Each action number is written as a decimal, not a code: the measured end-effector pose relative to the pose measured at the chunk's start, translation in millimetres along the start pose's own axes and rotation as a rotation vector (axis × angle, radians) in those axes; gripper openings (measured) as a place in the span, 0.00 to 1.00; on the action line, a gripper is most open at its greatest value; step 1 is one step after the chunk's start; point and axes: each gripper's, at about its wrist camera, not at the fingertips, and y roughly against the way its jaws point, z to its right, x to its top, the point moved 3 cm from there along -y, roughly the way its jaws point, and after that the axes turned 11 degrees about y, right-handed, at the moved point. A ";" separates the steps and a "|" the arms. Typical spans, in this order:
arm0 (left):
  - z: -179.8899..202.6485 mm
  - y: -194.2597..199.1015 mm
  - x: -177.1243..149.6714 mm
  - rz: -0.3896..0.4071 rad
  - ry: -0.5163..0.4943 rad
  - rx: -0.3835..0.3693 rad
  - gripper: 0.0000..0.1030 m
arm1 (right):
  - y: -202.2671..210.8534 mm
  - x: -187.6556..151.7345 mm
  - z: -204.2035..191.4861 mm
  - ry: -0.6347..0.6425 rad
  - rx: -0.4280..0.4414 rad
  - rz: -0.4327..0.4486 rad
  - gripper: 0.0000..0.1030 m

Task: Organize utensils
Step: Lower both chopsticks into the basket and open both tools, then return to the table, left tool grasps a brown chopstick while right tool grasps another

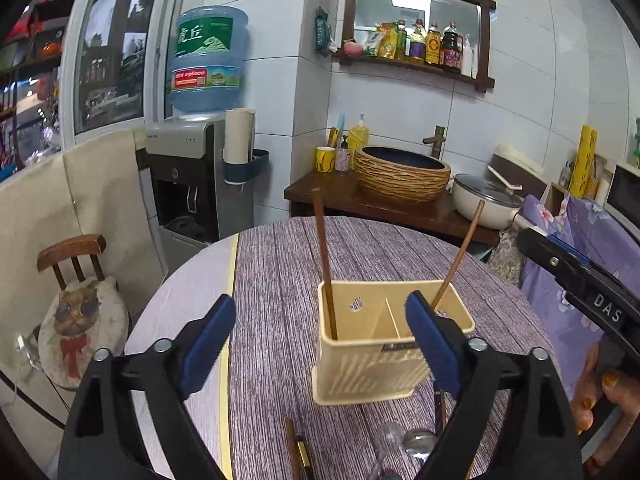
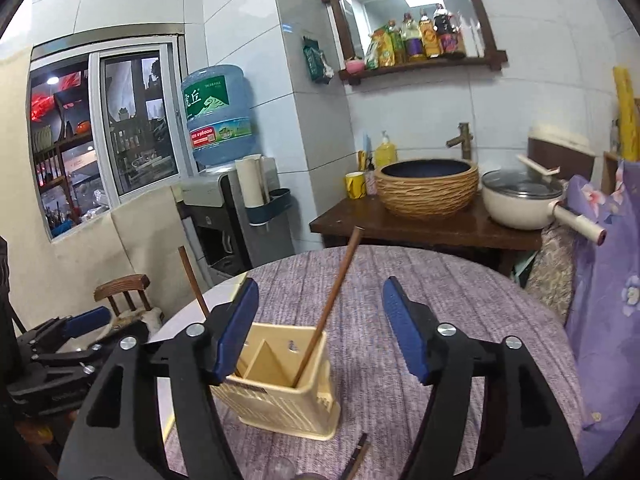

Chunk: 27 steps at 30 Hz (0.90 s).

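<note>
A cream utensil holder (image 1: 372,364) with a divider stands on the round table; it also shows in the right wrist view (image 2: 280,384). One brown chopstick (image 1: 325,264) stands in its left compartment and another (image 1: 460,254) leans in the right one. My left gripper (image 1: 320,340) is open and empty, just in front of the holder. My right gripper (image 2: 318,328) is open and empty above the holder, around the leaning chopstick (image 2: 332,304) without touching it. More chopsticks (image 1: 298,454) and clear spoons (image 1: 400,440) lie on the table near me.
The table has a purple wood-grain cloth (image 1: 280,280). Behind it are a dark counter (image 1: 400,208) with a woven basin (image 1: 402,172) and a white pot (image 1: 484,200). A water dispenser (image 1: 192,184) and a small chair (image 1: 76,308) stand to the left.
</note>
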 end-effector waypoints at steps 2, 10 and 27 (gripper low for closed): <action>-6.5 6.1 -9.7 0.005 0.008 0.007 0.90 | 12.5 -9.8 3.1 0.004 -0.019 -0.002 0.67; -40.9 -1.7 -71.4 -0.122 -0.012 0.105 0.95 | 27.8 -84.3 25.3 -0.012 -0.096 -0.180 0.69; -83.7 -22.3 -154.5 -0.330 0.037 0.150 0.53 | 4.7 -211.0 30.7 -0.111 -0.113 -0.507 0.62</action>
